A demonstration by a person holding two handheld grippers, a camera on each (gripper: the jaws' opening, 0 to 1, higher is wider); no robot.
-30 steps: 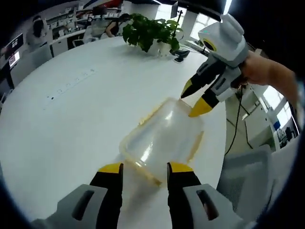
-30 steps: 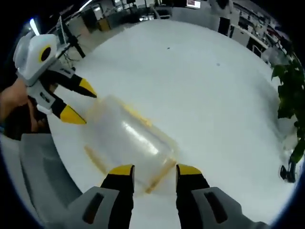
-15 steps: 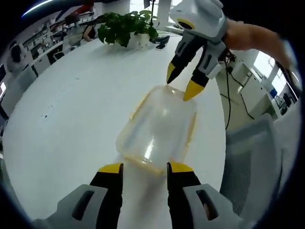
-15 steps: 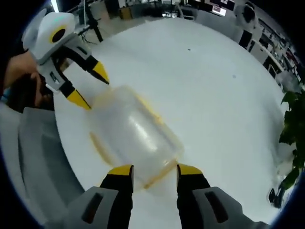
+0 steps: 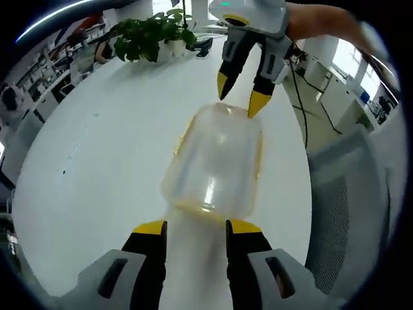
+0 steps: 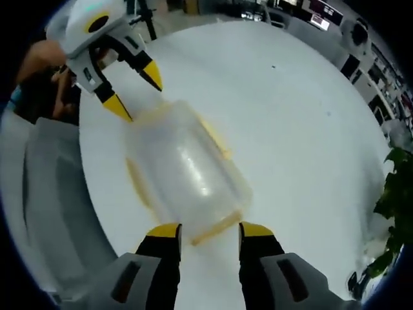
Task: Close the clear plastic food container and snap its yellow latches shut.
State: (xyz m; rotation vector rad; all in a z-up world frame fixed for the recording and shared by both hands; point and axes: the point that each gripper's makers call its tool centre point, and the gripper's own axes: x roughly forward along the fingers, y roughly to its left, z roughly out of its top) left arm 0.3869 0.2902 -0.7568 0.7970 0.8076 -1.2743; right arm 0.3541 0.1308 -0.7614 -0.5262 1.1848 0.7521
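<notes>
Clear container (image 5: 216,165) lies on white worktop (image 5: 103,148), between both grippers. Left gripper (image 5: 191,227) and right gripper (image 6: 209,230) each face one short end, fingers spread, empty, likely positioned for pressing yellow latches (image 6: 213,138).

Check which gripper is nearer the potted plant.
Right. The right gripper sits at the container end facing the potted plant; the left gripper sits at the opposite end.

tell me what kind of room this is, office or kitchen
Most likely an open-plan office, not a kitchen. The container sits on a big round white table, with a potted plant at its far edge, a grey chair beside it and desks with screens behind.
</notes>
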